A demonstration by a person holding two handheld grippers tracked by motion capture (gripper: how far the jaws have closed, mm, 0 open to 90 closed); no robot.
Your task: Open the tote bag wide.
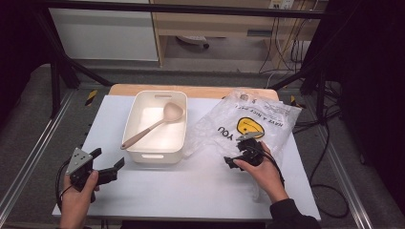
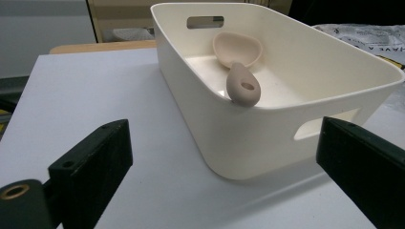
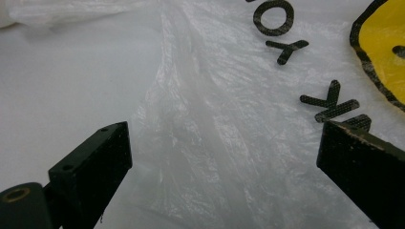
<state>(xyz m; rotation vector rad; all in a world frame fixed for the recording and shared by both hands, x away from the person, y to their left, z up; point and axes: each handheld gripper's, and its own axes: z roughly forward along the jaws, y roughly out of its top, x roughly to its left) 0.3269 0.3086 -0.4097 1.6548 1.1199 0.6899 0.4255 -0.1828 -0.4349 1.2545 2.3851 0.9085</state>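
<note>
A white surface (image 1: 191, 186) fills the middle of the high view, seen from above. In the upper centre of the frame sits a cream rectangular bin (image 1: 156, 155) with handle slots in its short walls. A beige spoon (image 1: 153, 125) lies inside it, bowl toward the upper right of the bin, handle slanting down to the lower left and resting on the rim. Just right of the bin, touching or nearly touching its side, a crinkled clear plastic bag (image 1: 277, 119) is spread flat, printed with a yellow smiley and black letters. At the lower left of the frame, a hand (image 1: 79, 195) holds the left tongs (image 1: 109, 160) just above or on the surface, near the bin's lower left corner but apart from it; their jaws are spread wide with nothing between them. At the lower right, the other hand (image 1: 262, 169) holds the right tongs (image 1: 236, 151) over the near part of the bag. In the left gripper view, the two black jaws stand far apart at the bottom corners, and between them the bin (image 2: 267, 138) rises with the spoon (image 2: 241, 71) inside, its handle end (image 2: 244, 88) propped on the near rim. In the right gripper view, the jaws are likewise released and wide apart, with the bag (image 3: 229, 143) lying below them; whether they touch the plastic cannot be told.
</note>
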